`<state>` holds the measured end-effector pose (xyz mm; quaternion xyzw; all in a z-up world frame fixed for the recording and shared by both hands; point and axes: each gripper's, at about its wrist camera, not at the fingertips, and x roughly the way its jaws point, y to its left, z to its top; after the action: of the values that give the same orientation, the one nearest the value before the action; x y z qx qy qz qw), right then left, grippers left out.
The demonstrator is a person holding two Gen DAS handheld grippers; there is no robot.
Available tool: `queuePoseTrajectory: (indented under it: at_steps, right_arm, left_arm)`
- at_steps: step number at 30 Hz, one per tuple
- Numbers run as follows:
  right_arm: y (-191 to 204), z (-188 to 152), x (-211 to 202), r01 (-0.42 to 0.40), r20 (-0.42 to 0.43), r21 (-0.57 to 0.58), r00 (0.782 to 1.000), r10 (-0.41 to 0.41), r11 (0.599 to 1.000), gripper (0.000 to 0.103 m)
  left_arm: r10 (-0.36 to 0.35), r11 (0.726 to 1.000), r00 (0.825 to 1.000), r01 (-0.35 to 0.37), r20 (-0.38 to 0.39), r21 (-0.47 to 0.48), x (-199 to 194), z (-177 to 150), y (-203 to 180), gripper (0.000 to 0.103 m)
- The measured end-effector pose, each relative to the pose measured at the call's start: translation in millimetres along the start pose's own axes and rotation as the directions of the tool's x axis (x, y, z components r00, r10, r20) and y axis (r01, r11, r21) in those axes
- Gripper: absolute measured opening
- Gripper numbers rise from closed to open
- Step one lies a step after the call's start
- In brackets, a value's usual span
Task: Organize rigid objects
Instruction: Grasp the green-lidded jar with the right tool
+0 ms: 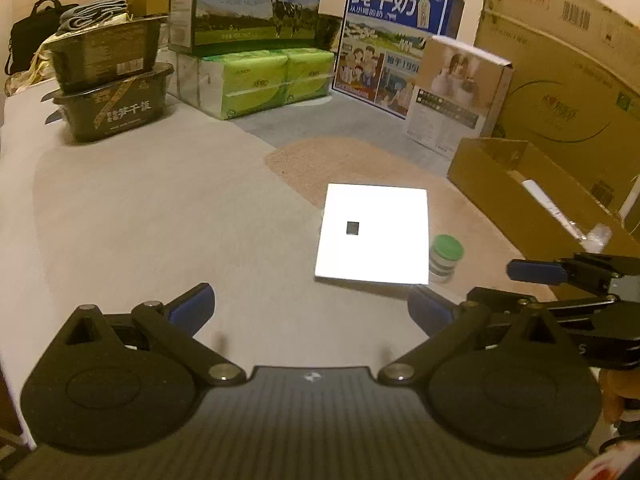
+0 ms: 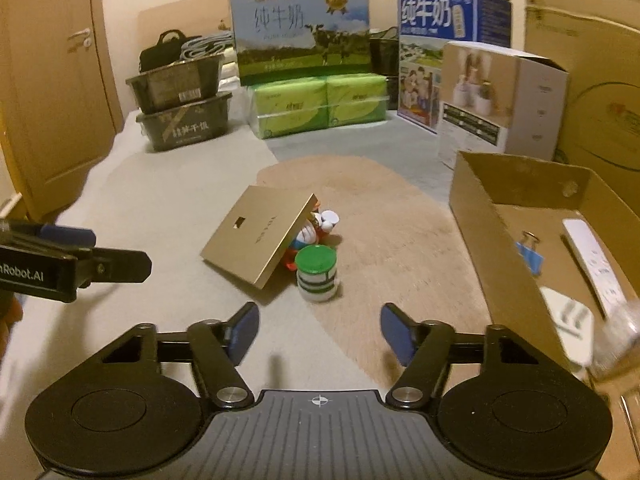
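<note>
Both hand-held grippers, left (image 1: 310, 310) and right (image 2: 318, 330), stood spread and empty. The cardboard box (image 2: 500, 248), right, already held a binder clip (image 2: 530, 254). The gold box (image 2: 256, 240), toy figure (image 2: 318, 226) and green-lidded jar (image 2: 317, 274) remained outside on the rug (image 2: 400, 240).

the flat box (image 2: 256, 238) lies tilted near the middle of the surface, its far edge propped on the toy figure (image 2: 320, 224) behind it; the small jar (image 2: 317, 274) stands upright just beside the box's right near corner, in front of the toy. to the right sits the open cardboard tray (image 2: 476, 216), holding a binder clip (image 2: 529, 254) with a remote (image 2: 592, 264) to its right. along the back stand two stacked tubs (image 2: 182, 110) at left, a milk carton (image 2: 302, 34) on tissue packs (image 2: 320, 108), then another milk carton (image 2: 436, 48)
</note>
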<state>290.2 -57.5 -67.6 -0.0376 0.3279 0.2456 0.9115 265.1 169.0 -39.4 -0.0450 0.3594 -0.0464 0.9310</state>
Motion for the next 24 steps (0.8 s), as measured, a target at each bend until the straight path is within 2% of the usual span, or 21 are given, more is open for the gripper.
queuePoseTrajectory:
  at_steps: [2,9,12,15,24]
  right_arm:
    - [-0.9,1.8,14.8,-0.006,-0.002,-0.018,1.0,0.006,1.0,0.055]
    - [-2.6,11.1,48.7,-0.01,0.002,-0.055,1.0,0.01,0.998,0.045]
    - [-2.9,13.6,56.3,-0.013,-0.002,-0.078,1.0,0.013,0.997,0.031]
    - [-4.7,12.8,55.5,-0.014,0.004,-0.08,1.0,0.015,0.997,0.031]
    - [-30.4,2.1,28.4,0.063,0.004,0.0,0.998,-0.063,0.998,0.03]
  left_arm:
    - [-0.003,1.0,1.0,0.003,0.003,0.008,9.7,4.8,0.7,0.102]
    - [-0.025,1.0,1.0,0.025,0.005,0.009,30.3,15.0,0.8,0.102]
    - [-0.033,0.999,0.999,0.033,0.0,0.013,36.0,16.5,-1.4,0.102]
    - [-0.045,0.999,0.999,0.046,-0.007,0.027,41.1,16.6,-6.1,0.102]
    - [-0.137,0.99,0.99,0.137,-0.026,0.035,65.6,18.6,-24.4,0.102]
